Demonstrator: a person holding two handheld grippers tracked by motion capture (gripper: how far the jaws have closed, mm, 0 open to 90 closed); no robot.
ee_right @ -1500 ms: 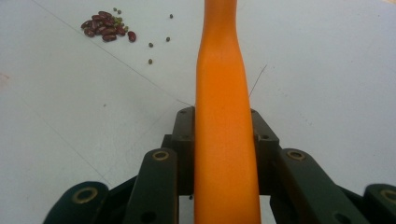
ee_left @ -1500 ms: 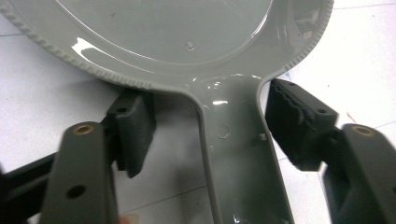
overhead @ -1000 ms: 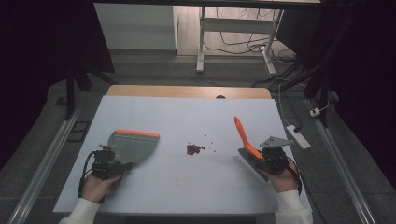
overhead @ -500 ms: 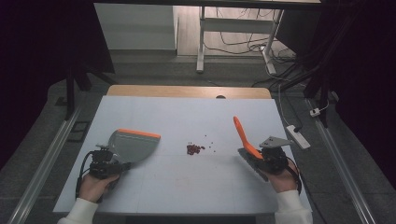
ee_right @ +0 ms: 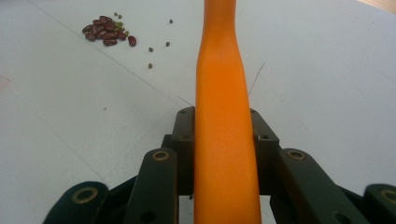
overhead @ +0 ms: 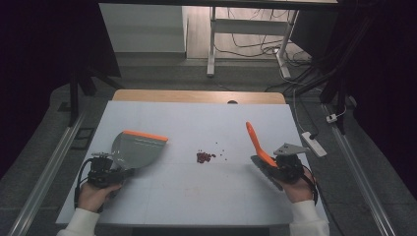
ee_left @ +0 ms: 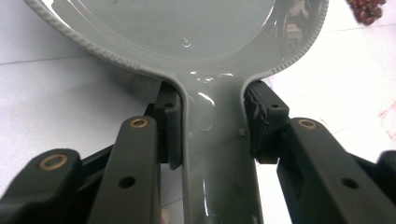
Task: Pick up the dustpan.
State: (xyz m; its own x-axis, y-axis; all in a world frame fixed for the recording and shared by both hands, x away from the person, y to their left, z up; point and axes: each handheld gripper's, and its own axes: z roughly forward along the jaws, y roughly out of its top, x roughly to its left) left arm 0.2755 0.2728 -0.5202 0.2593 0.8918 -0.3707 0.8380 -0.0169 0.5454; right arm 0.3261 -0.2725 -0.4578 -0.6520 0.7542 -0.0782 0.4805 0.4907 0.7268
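A grey dustpan (overhead: pixel 134 149) with an orange front lip rests on the white table (overhead: pixel 196 123) at the left. My left gripper (overhead: pixel 118 172) is shut on its handle (ee_left: pixel 217 154), one jaw pad on each side. At the right, my right gripper (overhead: pixel 273 169) is shut on the orange brush handle (ee_right: pixel 224 121), which slants up and away over the table; the orange brush (overhead: pixel 258 145) has dark bristles by the gripper. A small heap of dark red beans (overhead: pixel 204 157) lies between the two tools, with a few tiny green ones scattered beside the beans (ee_right: pixel 107 32).
A white power strip (overhead: pixel 313 143) lies at the table's right edge. A wooden strip (overhead: pixel 196 96) runs along the far edge. Beyond it stand a desk frame and cables on the floor.
The left hand has slid slightly down and left with the dustpan. The right gripper and brush hold almost still.
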